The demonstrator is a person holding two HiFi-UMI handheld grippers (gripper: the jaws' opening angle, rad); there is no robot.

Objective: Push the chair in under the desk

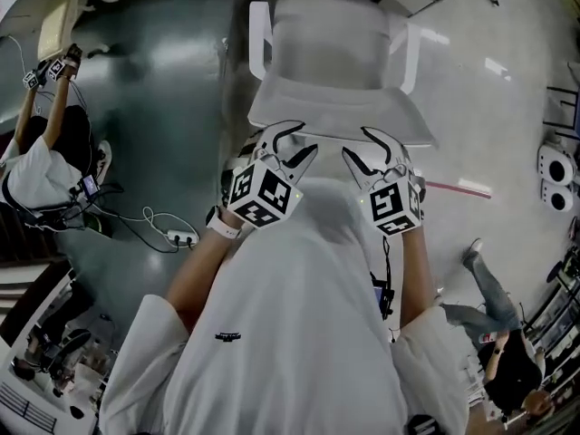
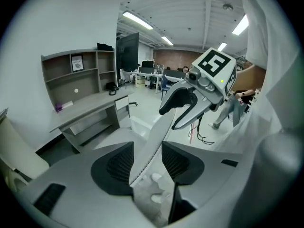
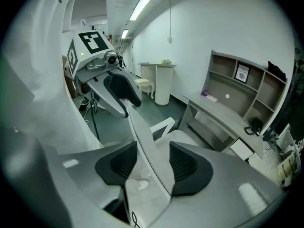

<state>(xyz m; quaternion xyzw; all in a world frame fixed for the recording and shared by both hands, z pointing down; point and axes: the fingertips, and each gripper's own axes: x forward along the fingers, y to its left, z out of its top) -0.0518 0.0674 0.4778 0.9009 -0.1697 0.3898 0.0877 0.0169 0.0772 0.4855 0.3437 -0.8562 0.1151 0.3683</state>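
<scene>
From above, the white chair (image 1: 331, 25) stands in front of me, its thin backrest top (image 1: 340, 116) nearest. My left gripper (image 1: 304, 140) and right gripper (image 1: 355, 143) sit side by side on that edge. In the left gripper view the backrest edge (image 2: 156, 137) runs between the dark pads of the left gripper (image 2: 148, 160), which stand open around it. The right gripper (image 3: 153, 165) likewise straddles the backrest (image 3: 147, 141), open. Each camera also catches the other gripper: the right gripper (image 2: 170, 118) and the left gripper (image 3: 132, 107). The grey desk (image 2: 85, 108) (image 3: 223, 113) lies beyond the chair.
A shelf unit (image 2: 78, 72) stands on the desk against the wall. Cables and a power strip (image 1: 177, 236) lie on the floor at the left, near a person (image 1: 45, 170). Another person (image 1: 507, 352) is at the lower right. A white pedestal table (image 3: 159, 80) stands by the wall.
</scene>
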